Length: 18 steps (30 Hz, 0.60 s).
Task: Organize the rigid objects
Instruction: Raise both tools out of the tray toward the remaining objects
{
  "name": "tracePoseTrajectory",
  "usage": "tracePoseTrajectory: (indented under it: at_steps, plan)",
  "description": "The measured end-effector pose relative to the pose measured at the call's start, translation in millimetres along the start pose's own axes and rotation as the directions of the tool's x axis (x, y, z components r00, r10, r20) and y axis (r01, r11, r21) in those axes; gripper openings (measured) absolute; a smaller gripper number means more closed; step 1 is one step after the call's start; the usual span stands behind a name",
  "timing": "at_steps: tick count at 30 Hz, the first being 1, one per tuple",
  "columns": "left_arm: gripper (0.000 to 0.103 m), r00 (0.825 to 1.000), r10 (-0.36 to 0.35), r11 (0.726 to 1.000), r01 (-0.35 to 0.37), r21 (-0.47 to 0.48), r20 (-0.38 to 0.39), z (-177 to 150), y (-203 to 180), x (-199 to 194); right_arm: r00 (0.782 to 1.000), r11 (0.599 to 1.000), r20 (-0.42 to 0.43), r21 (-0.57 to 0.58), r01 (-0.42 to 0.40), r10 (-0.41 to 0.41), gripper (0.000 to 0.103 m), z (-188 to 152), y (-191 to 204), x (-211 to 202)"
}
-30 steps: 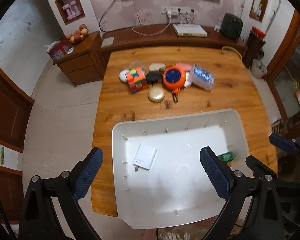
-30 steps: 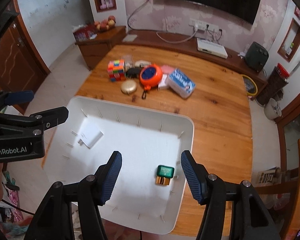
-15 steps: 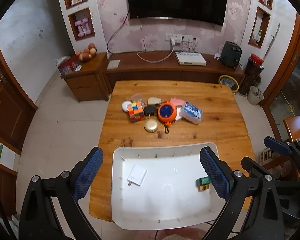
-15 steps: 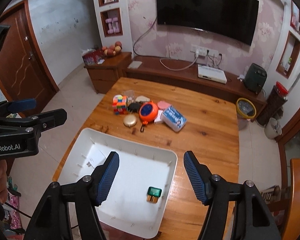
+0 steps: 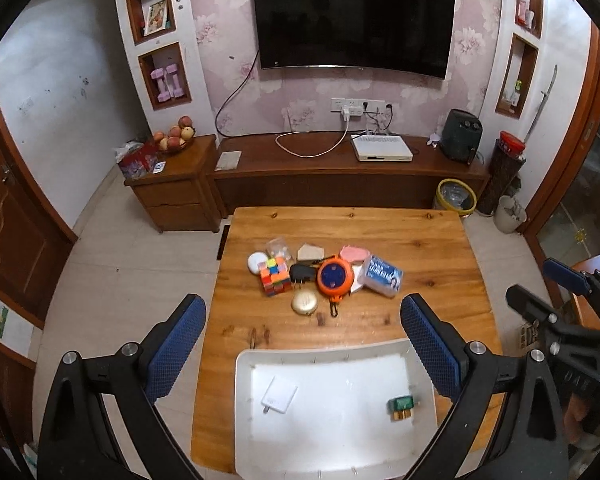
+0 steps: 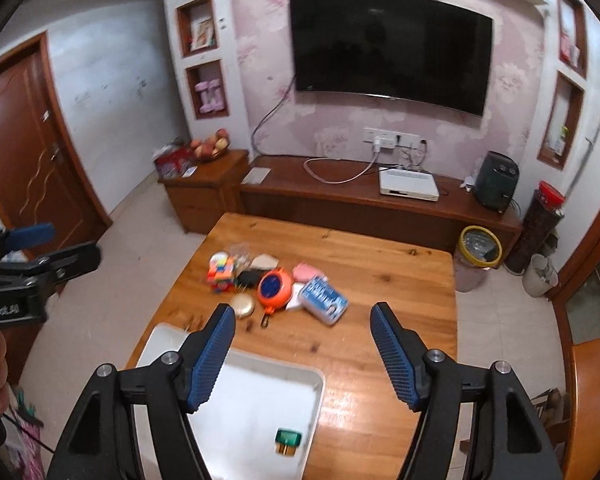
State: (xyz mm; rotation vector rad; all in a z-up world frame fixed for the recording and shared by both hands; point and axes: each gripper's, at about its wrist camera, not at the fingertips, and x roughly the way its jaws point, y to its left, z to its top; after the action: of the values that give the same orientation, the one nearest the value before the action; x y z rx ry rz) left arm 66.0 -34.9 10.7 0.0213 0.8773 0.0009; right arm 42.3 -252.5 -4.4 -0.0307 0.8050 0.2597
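Note:
A white tray (image 5: 244, 400) sits at the near edge of the wooden table (image 5: 420, 240) and holds a white charger (image 5: 279, 395) and a small green item (image 5: 401, 405). A cluster lies mid-table: colour cube (image 5: 275, 276), black plug (image 5: 301, 272), orange reel (image 5: 335, 276), gold disc (image 5: 305, 301), blue-white pack (image 5: 382, 275). My left gripper (image 5: 302, 344) is open and empty, high above the tray. My right gripper (image 6: 304, 354) is open and empty, above the tray's (image 6: 316, 384) right side; the green item (image 6: 288, 440) shows below it.
A low wooden cabinet (image 5: 340, 172) with a white box and cable runs along the far wall under a TV (image 5: 352, 20). A yellow bin (image 5: 456, 196) stands past the table's far right corner. A wooden chair (image 6: 596, 400) is at the right.
Both grippers have risen and drawn back from the tray, so the table and its objects look smaller and the far wall and TV have come into view. Both stay open.

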Motion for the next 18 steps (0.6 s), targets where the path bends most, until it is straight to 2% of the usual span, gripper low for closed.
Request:
tracePoseTrajectory:
  at_steps: [7, 13, 18]
  plan:
    - [0.1, 0.999, -0.019, 1.0, 0.019, 0.014, -0.033, 32, 26, 35, 0.999, 0.993, -0.02, 0.108, 0.041, -0.039, 0.072, 34, -14, 25]
    - [0.1, 0.988, -0.029, 0.999, 0.033, 0.027, -0.149, 48, 41, 104, 0.995, 0.981, -0.074, 0.178, 0.083, -0.071, 0.072, 51, -12, 69]
    - [0.1, 0.971, -0.012, 0.999, 0.02, 0.033, -0.238, 54, 48, 177, 0.987, 0.964, -0.15, 0.251, 0.087, -0.05, 0.077, 49, -20, 119]
